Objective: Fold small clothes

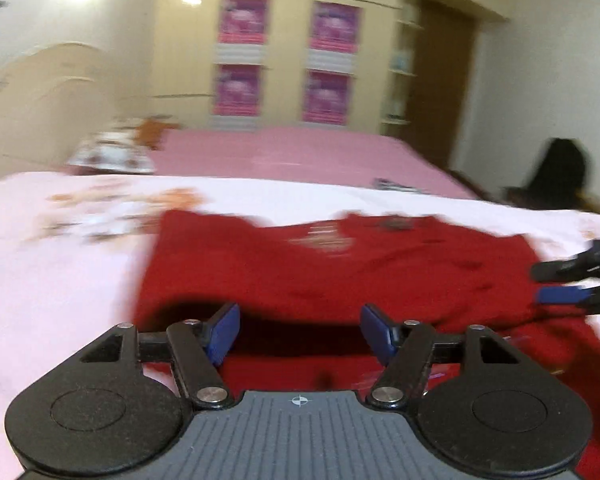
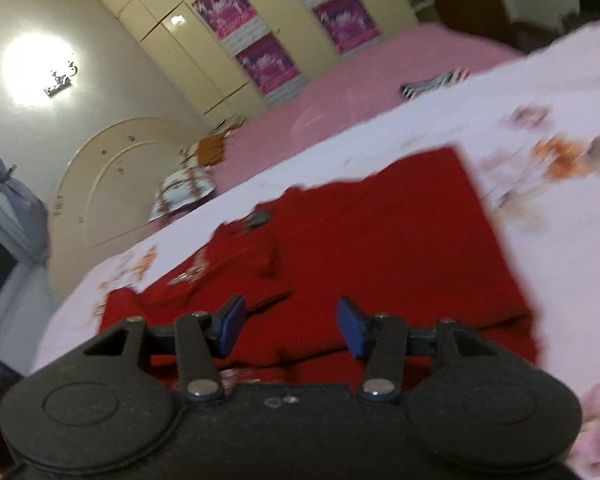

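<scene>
Red cloth garment [image 1: 340, 272] lies spread flat on the pale floral bedsheet [image 1: 60, 280], just beyond the left claw [image 1: 300, 332] and right claw [image 2: 290, 326], both parted, gripping nothing.

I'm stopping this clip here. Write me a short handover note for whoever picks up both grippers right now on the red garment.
Left gripper: open, nothing between its pads, above the near edge of the red garment.
Right gripper: open, empty, also over the garment; it shows at the right edge of the left wrist view.
Garment: on the floral sheet, spread out, with one side apparently folded in to a straight edge; blur hides the details.
Done: at most a first fold.
Left: regrip the near edge, finish folding.
</scene>
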`<action>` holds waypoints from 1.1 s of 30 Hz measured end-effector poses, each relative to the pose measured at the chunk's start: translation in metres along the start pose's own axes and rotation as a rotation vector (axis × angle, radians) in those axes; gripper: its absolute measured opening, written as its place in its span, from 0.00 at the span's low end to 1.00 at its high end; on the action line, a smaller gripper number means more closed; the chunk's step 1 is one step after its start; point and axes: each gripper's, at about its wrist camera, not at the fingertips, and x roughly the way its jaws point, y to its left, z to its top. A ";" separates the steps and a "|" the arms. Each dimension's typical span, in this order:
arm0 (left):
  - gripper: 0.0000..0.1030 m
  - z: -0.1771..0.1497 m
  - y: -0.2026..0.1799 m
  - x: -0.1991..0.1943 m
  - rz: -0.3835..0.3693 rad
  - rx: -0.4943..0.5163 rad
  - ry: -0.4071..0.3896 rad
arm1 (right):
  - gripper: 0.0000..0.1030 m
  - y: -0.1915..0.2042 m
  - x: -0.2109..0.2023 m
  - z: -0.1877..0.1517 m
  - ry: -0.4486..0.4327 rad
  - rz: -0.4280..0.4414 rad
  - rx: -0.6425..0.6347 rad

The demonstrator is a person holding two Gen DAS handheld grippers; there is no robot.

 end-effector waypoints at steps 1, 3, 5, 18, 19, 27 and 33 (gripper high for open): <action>0.65 -0.003 0.013 0.006 0.018 -0.012 0.017 | 0.49 0.002 0.006 -0.001 0.011 0.019 0.016; 0.66 -0.008 0.030 0.012 0.045 -0.028 0.054 | 0.49 0.004 0.018 -0.002 0.035 0.051 0.055; 0.66 -0.011 0.040 0.025 0.069 -0.024 0.081 | 0.49 0.003 0.032 -0.002 0.058 0.083 0.105; 0.65 -0.017 0.067 0.053 0.091 -0.082 0.114 | 0.05 0.028 0.036 0.006 -0.041 0.016 -0.047; 0.65 -0.017 0.065 0.055 0.083 -0.072 0.115 | 0.05 0.026 0.028 0.008 -0.066 0.008 -0.053; 0.36 -0.012 0.053 0.058 0.042 -0.060 0.108 | 0.05 -0.015 -0.022 0.012 -0.143 -0.113 -0.042; 0.10 -0.012 0.051 0.058 0.019 -0.080 0.121 | 0.05 -0.022 -0.019 0.009 -0.137 -0.139 -0.045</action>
